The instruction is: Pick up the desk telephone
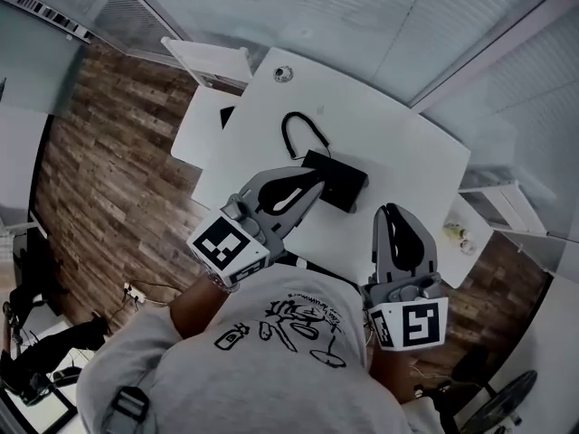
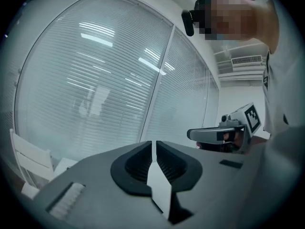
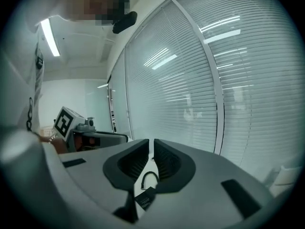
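Observation:
The black desk telephone [image 1: 336, 183] lies near the middle of the white table [image 1: 398, 152], and its curled black cord [image 1: 302, 130] loops away toward the far side. My left gripper [image 1: 313, 179] is shut and empty, its tips over the phone's near left end. My right gripper [image 1: 391, 212] is shut too, hovering over bare table to the right of the phone. In the right gripper view the phone [image 3: 145, 198] and cord [image 3: 150, 177] show below the shut gripper [image 3: 152, 146], with the left gripper [image 3: 95, 138] off to the side. The left gripper view shows its shut gripper [image 2: 153, 146] and the right gripper [image 2: 217, 134].
A small round fitting [image 1: 283, 74] sits at the table's far edge. A white chair [image 1: 210, 60] stands at the far left and a low white shelf [image 1: 496, 197] on the right. Blinds behind glass [image 2: 95, 80] run past the table. Wood floor [image 1: 109, 170] lies to the left.

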`<action>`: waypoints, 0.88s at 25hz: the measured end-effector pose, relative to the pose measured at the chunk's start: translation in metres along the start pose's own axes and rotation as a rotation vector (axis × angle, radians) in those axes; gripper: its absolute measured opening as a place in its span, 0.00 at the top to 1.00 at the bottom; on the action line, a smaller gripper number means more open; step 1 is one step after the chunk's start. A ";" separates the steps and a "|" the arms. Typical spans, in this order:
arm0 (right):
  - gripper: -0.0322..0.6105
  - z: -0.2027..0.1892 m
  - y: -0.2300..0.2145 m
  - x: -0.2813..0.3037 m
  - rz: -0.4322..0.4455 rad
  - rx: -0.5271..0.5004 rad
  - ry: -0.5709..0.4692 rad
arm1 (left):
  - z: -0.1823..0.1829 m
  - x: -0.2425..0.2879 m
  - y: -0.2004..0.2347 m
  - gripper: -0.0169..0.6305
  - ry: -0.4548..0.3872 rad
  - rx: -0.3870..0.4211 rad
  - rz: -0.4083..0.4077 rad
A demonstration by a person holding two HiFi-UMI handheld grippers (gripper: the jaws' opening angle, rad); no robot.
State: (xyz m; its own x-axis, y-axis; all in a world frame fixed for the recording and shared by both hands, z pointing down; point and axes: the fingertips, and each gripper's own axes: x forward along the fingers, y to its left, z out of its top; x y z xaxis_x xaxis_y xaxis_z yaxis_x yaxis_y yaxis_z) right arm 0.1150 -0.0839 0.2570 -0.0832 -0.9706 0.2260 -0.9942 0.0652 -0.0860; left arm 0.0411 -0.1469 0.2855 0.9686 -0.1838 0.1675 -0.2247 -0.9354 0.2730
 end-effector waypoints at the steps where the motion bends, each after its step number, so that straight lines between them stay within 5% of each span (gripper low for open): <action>1: 0.93 -0.008 0.000 0.001 0.001 0.009 0.014 | -0.008 0.001 0.004 0.95 0.013 -0.011 0.001; 22: 0.84 -0.164 -0.020 0.051 -0.011 0.106 0.237 | -0.170 0.025 0.077 0.82 0.229 -0.162 0.011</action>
State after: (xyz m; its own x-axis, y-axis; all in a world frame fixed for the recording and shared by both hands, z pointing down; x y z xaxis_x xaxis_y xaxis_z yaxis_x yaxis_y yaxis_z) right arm 0.1196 -0.0966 0.4291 -0.0991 -0.8887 0.4477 -0.9833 0.0185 -0.1810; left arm 0.0298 -0.1720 0.4718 0.9208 -0.1035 0.3760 -0.2672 -0.8697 0.4150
